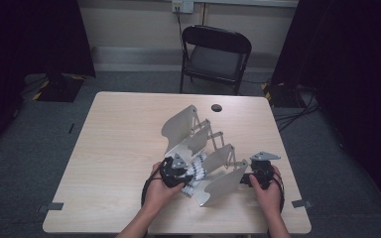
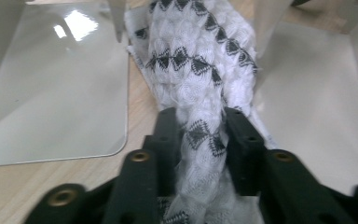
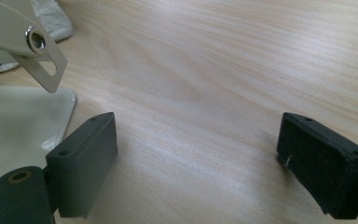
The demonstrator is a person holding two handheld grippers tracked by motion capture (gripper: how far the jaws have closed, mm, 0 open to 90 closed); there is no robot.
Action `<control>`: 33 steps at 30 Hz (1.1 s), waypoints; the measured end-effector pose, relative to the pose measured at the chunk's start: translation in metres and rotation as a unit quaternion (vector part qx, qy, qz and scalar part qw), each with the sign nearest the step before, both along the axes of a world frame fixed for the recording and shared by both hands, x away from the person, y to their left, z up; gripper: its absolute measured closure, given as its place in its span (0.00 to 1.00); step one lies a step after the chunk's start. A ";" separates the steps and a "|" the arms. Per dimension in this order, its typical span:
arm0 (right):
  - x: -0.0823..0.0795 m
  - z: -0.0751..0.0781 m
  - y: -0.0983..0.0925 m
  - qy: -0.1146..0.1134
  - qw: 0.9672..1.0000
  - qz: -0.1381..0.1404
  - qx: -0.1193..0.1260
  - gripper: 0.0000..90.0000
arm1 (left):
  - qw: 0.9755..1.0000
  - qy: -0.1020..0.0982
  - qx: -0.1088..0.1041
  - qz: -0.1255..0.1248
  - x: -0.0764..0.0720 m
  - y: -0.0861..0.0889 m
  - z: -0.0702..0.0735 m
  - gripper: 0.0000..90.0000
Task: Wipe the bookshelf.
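A white knitted cloth [image 2: 196,60] with black diamond marks lies bunched between two pale plates of a folding metal rack [image 1: 198,144]. My left gripper [image 2: 200,121] is shut on the cloth, whose near end is pinched between both pads. From above, the left gripper [image 1: 178,173] sits at the rack's near left side with the cloth [image 1: 196,171] beside it. My right gripper [image 1: 250,178] is at the rack's near right end. Its jaws [image 3: 198,154] stand wide open over bare wood, beside a rack plate [image 3: 14,121] and a metal link [image 3: 37,56].
The rack runs diagonally across the light wooden table [image 1: 119,148], with a round cable hole [image 1: 217,107] behind it. A black folding chair [image 1: 216,54] stands past the far edge. Bare tabletop stretches to the left and far left.
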State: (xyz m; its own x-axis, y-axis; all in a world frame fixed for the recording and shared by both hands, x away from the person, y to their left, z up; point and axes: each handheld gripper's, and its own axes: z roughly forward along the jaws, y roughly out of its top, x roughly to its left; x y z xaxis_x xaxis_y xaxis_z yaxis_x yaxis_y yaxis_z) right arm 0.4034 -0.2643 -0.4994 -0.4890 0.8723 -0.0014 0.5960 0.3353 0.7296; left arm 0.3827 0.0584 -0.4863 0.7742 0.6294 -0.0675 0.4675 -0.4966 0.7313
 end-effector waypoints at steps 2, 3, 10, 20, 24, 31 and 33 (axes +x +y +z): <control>0.000 0.000 0.000 0.000 1.000 0.000 0.000 0.13 | 1.000 0.005 0.001 0.001 0.001 -0.001 0.001 0.83; 0.000 0.000 0.000 0.000 1.000 0.000 0.000 0.13 | 1.000 0.009 0.001 -0.001 0.002 -0.002 0.002 0.84; 0.000 0.000 0.000 0.000 1.000 0.000 0.000 0.13 | 1.000 -0.004 -0.017 -0.019 0.006 -0.008 0.033 0.86; 0.000 0.000 0.000 0.000 1.000 0.000 0.000 0.13 | 0.997 -0.046 -0.054 -0.031 0.022 -0.019 0.103 0.87; 0.000 0.000 0.000 0.000 1.000 0.000 0.000 0.13 | 0.997 -0.035 -0.054 -0.046 0.024 -0.031 0.099 0.87; 0.000 0.000 0.000 0.000 1.000 0.000 0.000 0.13 | 0.997 -0.019 -0.043 -0.054 0.022 -0.033 0.078 0.87; 0.000 0.000 0.000 0.000 1.000 0.000 0.000 0.13 | 0.998 -0.012 -0.040 -0.053 0.021 -0.031 0.071 0.87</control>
State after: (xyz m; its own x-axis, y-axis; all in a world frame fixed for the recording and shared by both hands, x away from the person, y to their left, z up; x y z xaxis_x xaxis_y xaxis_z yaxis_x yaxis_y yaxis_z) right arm 0.4035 -0.2644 -0.4994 -0.4891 0.8722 -0.0011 0.5962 0.3352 0.7295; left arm 0.4033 0.0270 -0.4154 0.8383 0.5368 -0.0956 0.3977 -0.4822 0.7806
